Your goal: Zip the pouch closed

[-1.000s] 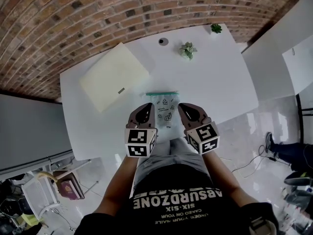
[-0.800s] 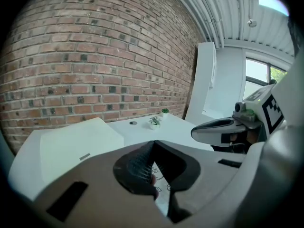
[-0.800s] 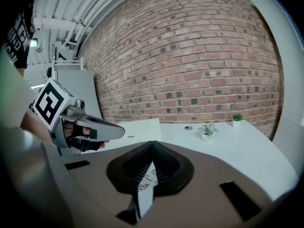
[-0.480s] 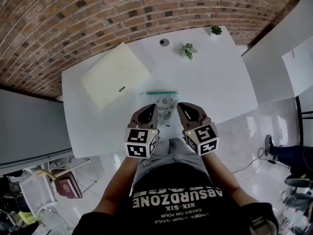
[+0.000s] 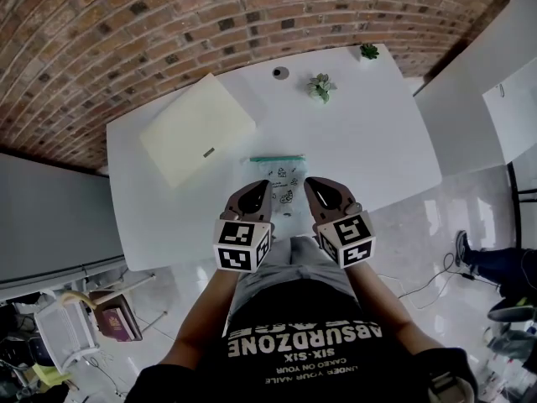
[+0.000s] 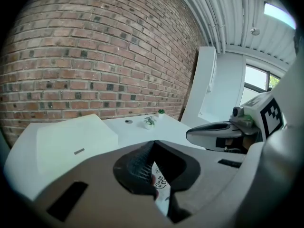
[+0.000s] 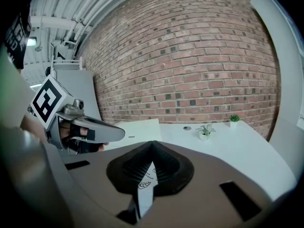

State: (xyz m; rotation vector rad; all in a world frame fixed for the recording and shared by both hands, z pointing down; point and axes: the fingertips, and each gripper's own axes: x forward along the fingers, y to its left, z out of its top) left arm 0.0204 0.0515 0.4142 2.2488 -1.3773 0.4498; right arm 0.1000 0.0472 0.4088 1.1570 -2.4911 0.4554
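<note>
Two grippers hover over the pouch's near half, the left gripper (image 5: 258, 188) at its 8 o'clock corner and the right gripper (image 5: 312, 186) at 4 o'clock. Each has its jaws pressed together with nothing clamped. The pouch (image 5: 282, 175) lies flat near the 6 o'clock edge of the table (image 5: 377, 141), its teal zip strip (image 5: 278, 159) along its 12 o'clock side. To zip it well, I judge that one tool should pin one end of the strip while the other pinches it and runs level along its length. The pouch looks flat, and its contents cannot be made out. A cream box (image 5: 197, 130) at 10 o'clock sits closed.
</note>
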